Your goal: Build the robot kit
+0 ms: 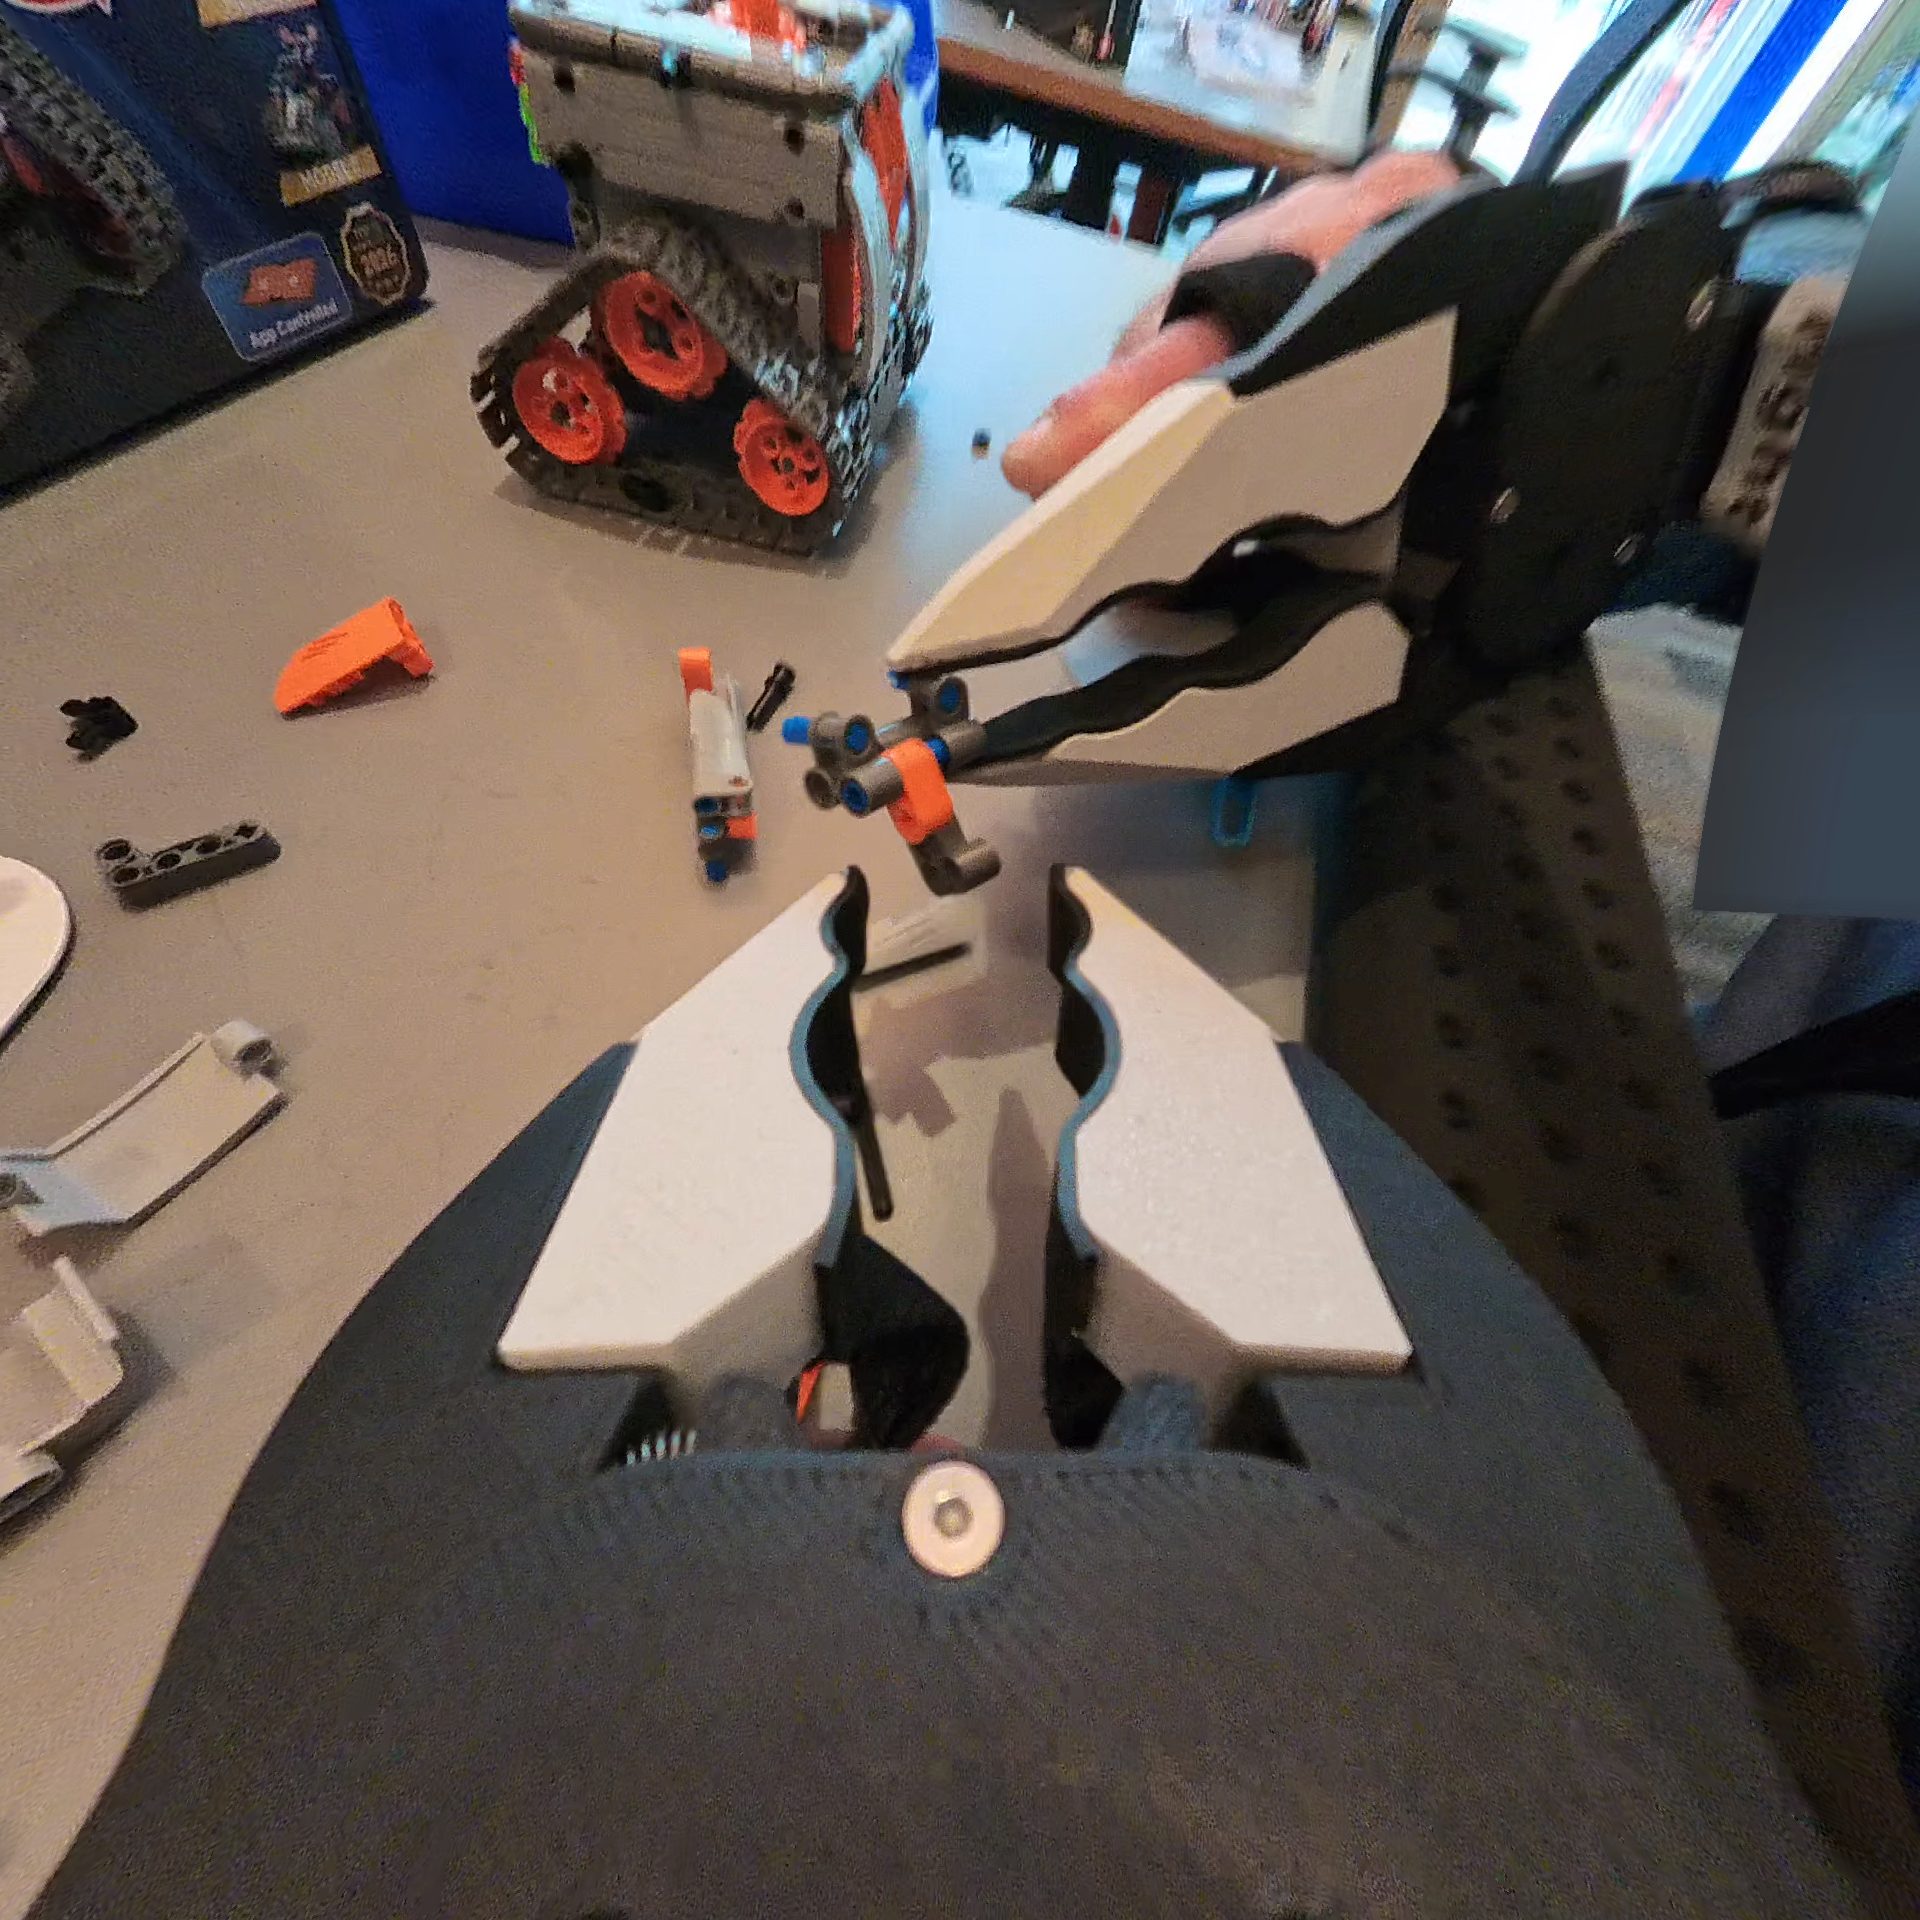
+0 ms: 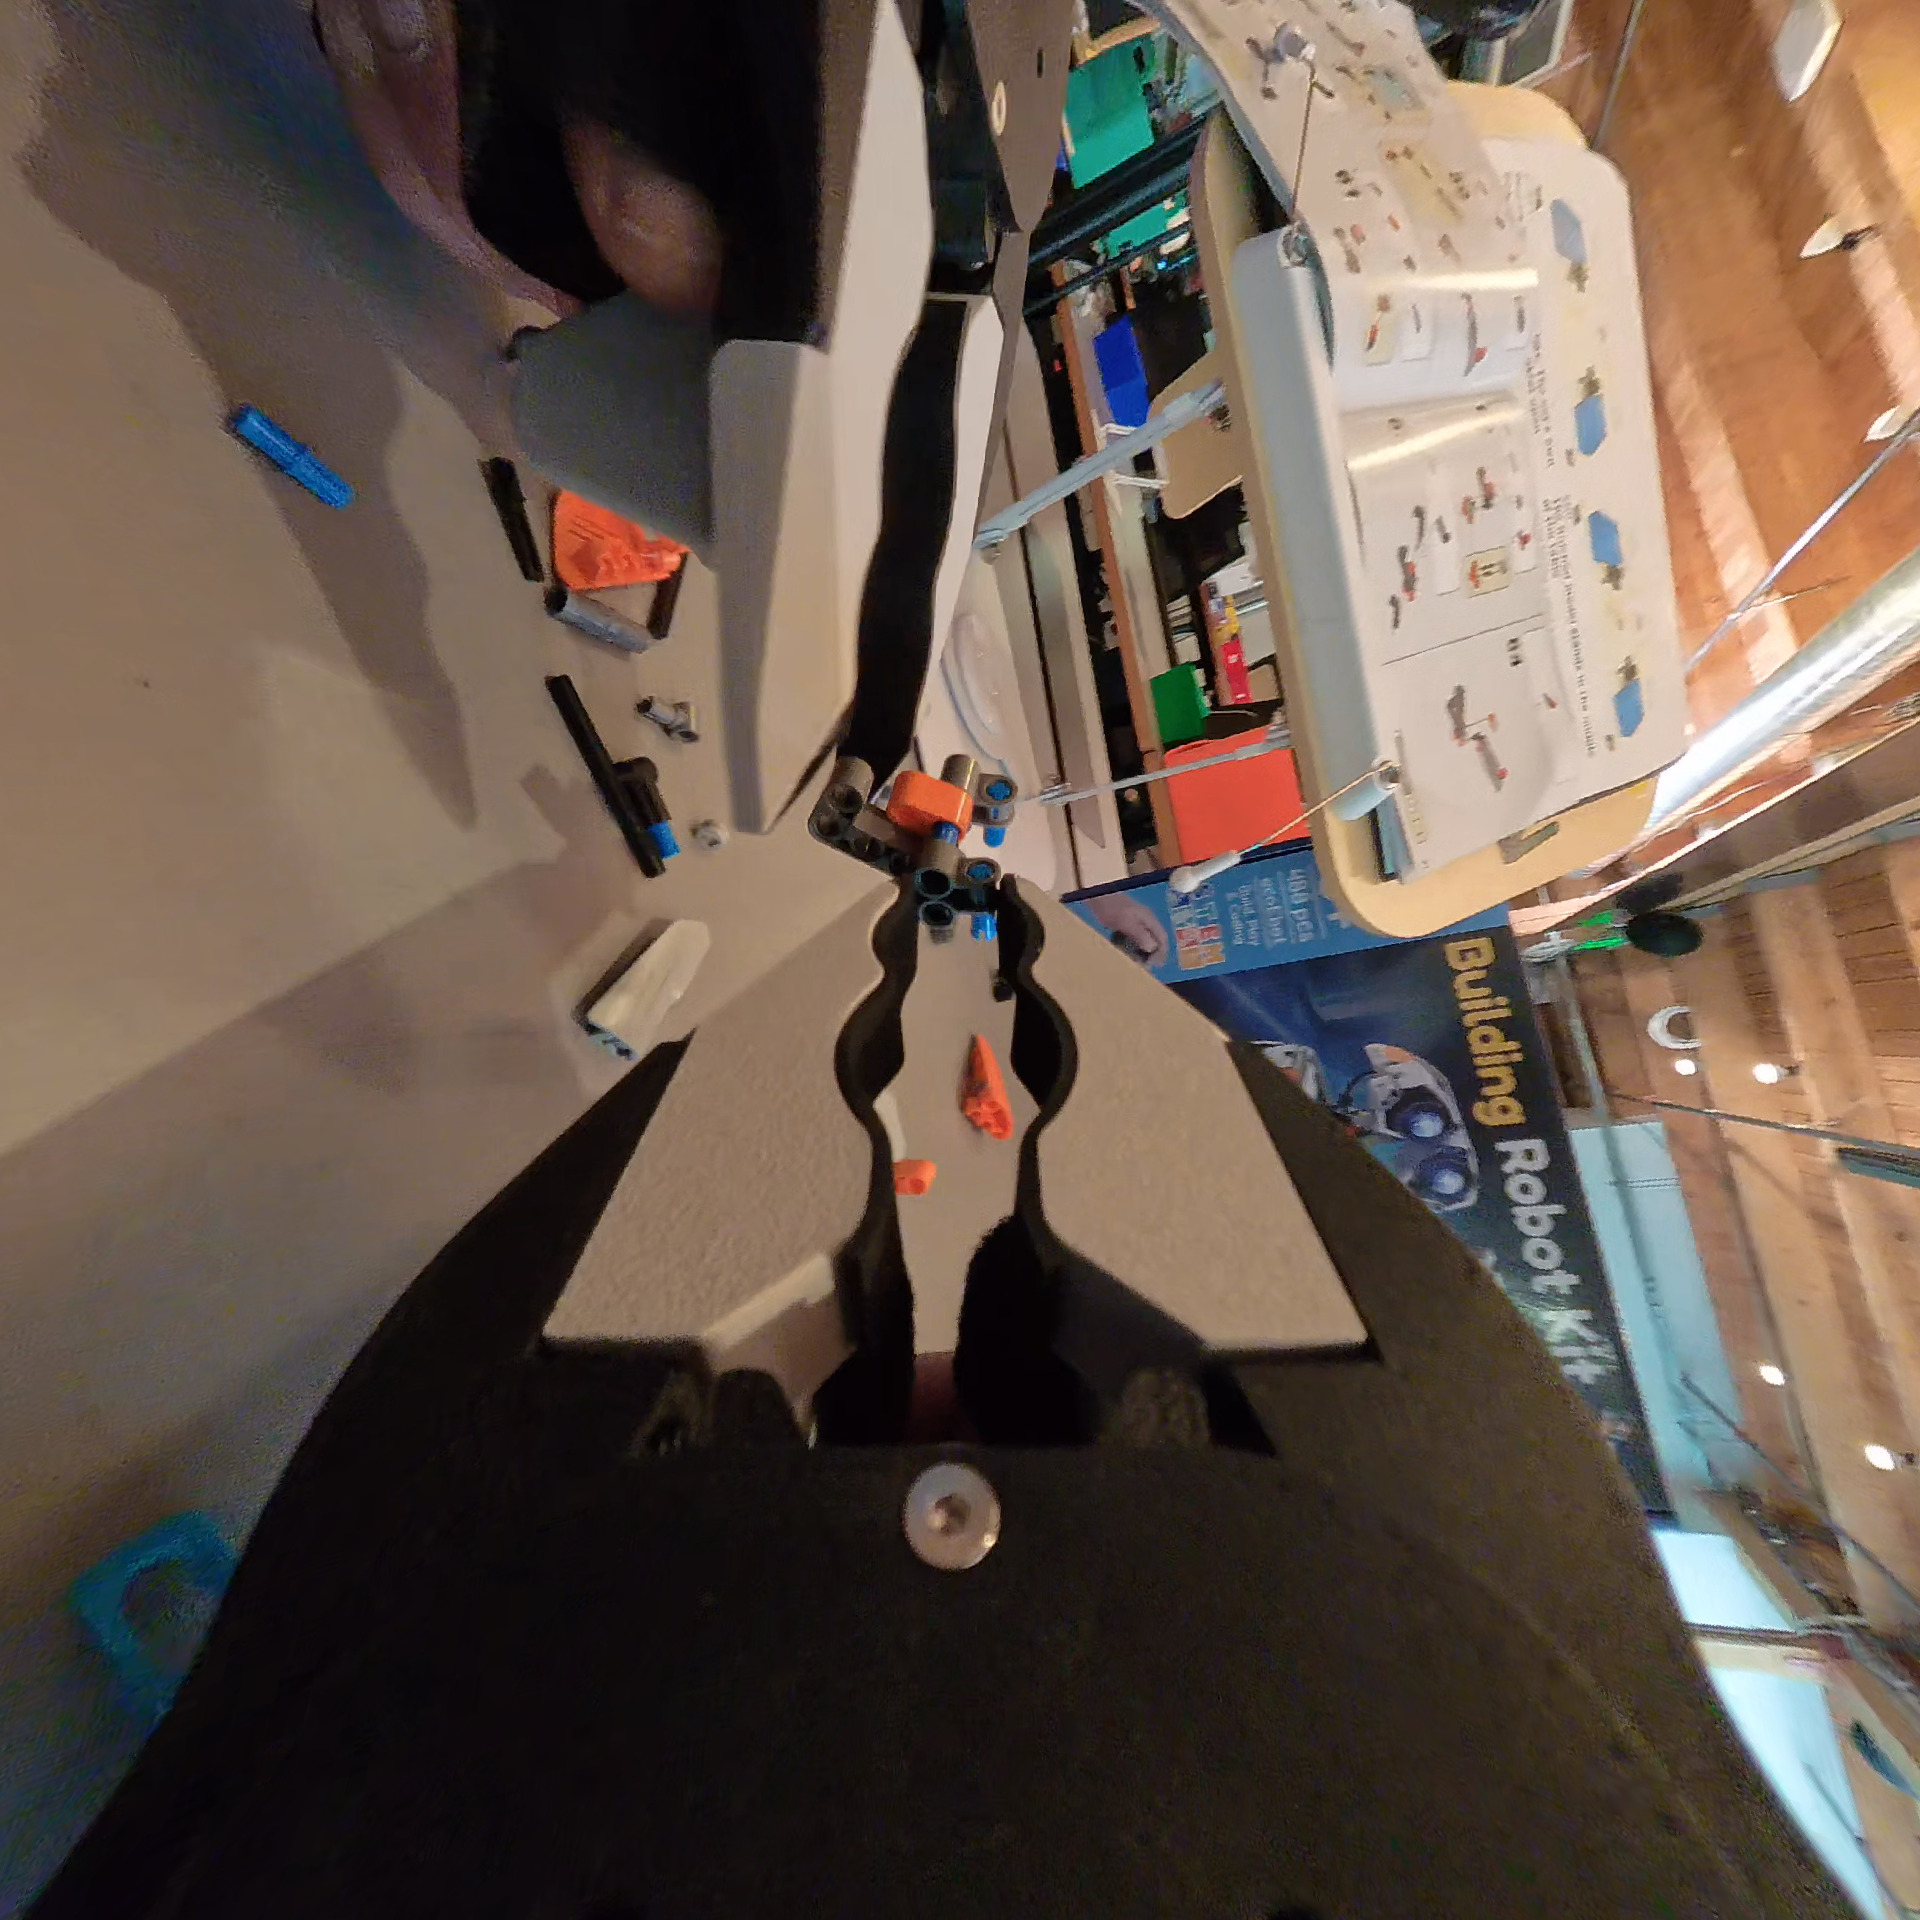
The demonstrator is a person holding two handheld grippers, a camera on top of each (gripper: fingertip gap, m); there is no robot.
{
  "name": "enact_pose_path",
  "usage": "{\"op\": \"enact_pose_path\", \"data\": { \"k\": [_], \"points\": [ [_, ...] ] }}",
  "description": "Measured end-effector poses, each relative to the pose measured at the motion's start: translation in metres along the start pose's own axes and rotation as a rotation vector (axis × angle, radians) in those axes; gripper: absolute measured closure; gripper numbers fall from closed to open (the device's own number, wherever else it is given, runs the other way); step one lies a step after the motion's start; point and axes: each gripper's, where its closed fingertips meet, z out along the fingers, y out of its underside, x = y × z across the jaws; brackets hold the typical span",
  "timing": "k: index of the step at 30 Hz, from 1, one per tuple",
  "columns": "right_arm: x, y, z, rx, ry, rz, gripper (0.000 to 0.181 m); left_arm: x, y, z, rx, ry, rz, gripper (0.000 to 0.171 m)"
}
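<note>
Grey table [image 1: 312, 582], brick cluster [image 1: 894, 769] in right jaws.

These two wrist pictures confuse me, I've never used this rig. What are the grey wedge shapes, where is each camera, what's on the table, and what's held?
There is no robot arm: a person holds a two-finger tool in each hand, with a camera on each looking along its fingers. The grey wedges low in each picture are that tool's own fingers.

In the left wrist view, the left gripper is open and empty above the grey table. The right gripper comes in from the right, shut on a small grey, orange and blue brick assembly, held in the air.

The right wrist view is rolled sideways; it shows the same assembly at its own fingertips.

On the table lie a tracked toy vehicle, an orange panel, a dark holed beam and other loose parts.
</note>
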Motion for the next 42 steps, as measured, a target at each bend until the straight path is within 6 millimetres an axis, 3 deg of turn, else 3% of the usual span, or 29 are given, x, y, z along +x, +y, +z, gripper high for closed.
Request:
{"op": "enact_pose_path", "data": {
  "k": [5,11,25,32,37,42],
  "points": [
    [0.007,-0.012,-0.005,0.038,0.054,-0.035,0.168,0.006,-0.011,0.003,0.062,0.033,-0.016,0.154],
    [0.016,-0.015,-0.009,0.067,0.076,0.015,0.169,0.008,-0.020,0.002,0.115,0.025,0.016,0.156],
    [0.027,-0.018,-0.012,0.171,-0.074,0.513,0.168,0.000,-0.028,0.002,0.107,-0.224,0.354,0.157],
    [0.030,-0.019,-0.013,0.204,-0.114,0.631,0.168,-0.003,-0.032,0.002,0.103,-0.309,0.472,0.157],
    [0.033,-0.014,-0.014,0.254,-0.209,0.793,0.168,-0.003,-0.031,-0.003,0.106,-0.284,0.476,0.151],
    [0.032,-0.007,-0.017,0.302,-0.319,0.880,0.168,-0.019,-0.041,-0.024,0.172,-0.266,0.320,0.143]
  ]
}}
